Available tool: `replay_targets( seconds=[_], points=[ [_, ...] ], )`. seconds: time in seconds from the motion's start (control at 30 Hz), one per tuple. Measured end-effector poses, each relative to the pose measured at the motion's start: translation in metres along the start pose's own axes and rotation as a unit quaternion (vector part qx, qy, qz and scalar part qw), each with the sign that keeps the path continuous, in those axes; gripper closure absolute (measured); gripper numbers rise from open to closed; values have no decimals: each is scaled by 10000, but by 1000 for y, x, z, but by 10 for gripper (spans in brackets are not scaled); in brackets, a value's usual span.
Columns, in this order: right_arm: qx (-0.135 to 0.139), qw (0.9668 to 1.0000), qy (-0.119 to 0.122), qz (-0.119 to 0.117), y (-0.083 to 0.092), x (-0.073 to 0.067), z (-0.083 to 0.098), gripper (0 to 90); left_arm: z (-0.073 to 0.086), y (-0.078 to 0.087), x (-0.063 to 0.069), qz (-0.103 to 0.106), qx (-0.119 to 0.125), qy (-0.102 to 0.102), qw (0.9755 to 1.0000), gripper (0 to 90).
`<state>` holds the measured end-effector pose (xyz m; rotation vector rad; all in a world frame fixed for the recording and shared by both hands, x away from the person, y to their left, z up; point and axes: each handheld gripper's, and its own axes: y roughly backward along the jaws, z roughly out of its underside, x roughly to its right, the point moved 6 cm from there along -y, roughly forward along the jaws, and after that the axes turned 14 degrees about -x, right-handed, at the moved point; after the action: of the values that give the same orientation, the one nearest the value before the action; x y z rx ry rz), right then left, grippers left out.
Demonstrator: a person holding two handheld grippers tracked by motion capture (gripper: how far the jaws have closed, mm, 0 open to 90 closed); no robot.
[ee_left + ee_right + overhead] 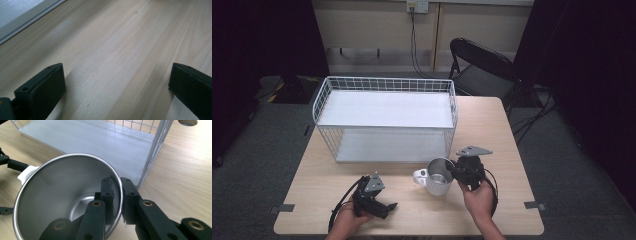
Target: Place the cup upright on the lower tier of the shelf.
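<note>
No lettering, label, brand, number or sign can be read anywhere in these views. The white mug with the shiny steel inside point(438, 179) and the white wire two-shelf rack point(384, 117) carry plain surfaces, as does the pale wooden table point(507, 150). The small wall socket plate point(417, 6) (too small and blurred to judge) shows no legible marking.

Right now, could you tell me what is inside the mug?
The mug holds nothing but one jaw of the right gripper, clamped on its rim; that jaw hides part of the bottom.
</note>
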<state>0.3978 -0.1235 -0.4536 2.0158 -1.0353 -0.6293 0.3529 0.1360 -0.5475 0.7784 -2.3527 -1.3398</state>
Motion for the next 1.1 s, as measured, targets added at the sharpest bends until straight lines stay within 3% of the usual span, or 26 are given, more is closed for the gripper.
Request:
replay_targets(
  seconds=[0.3,1.1],
  points=[
    [20,9999,136,48,-5,-11,-16,818,0,0,0,0,2,1,10000,1],
    [204,9997,93,71,-15,-18,-42,818,0,0,0,0,1,2,10000,1]
  ],
)
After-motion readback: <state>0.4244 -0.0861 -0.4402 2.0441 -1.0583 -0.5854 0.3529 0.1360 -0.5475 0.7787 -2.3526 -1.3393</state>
